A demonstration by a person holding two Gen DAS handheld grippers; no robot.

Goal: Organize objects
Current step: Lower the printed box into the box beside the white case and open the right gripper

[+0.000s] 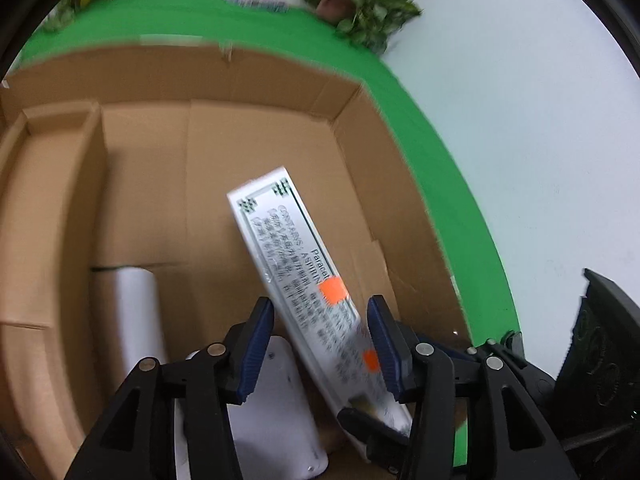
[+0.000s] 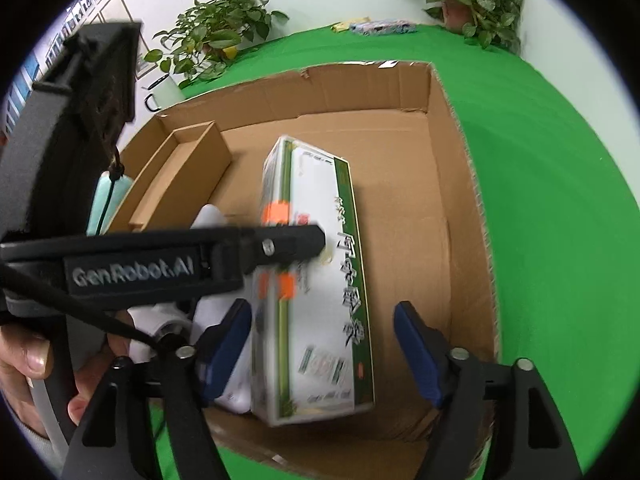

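A white medicine box with green trim and orange stickers [image 2: 316, 280] lies inside a large cardboard box [image 2: 440, 128]. In the left wrist view the medicine box [image 1: 296, 272] stands on edge between my left gripper's [image 1: 322, 344] blue pads, which are spread wider than it, with a gap on each side. My right gripper [image 2: 324, 348] hovers open above the near end of the medicine box. The left gripper's finger [image 2: 288, 246] reaches across the medicine box in the right wrist view. White objects [image 1: 276, 408] lie left of the medicine box.
A small open cardboard tray [image 2: 180, 176] sits along the big box's left wall. A white roll [image 1: 138, 312] lies near it. The box rests on a green cloth [image 2: 560, 240]. Potted plants [image 2: 216, 36] and a white mug [image 2: 162, 94] stand at the table's far edge.
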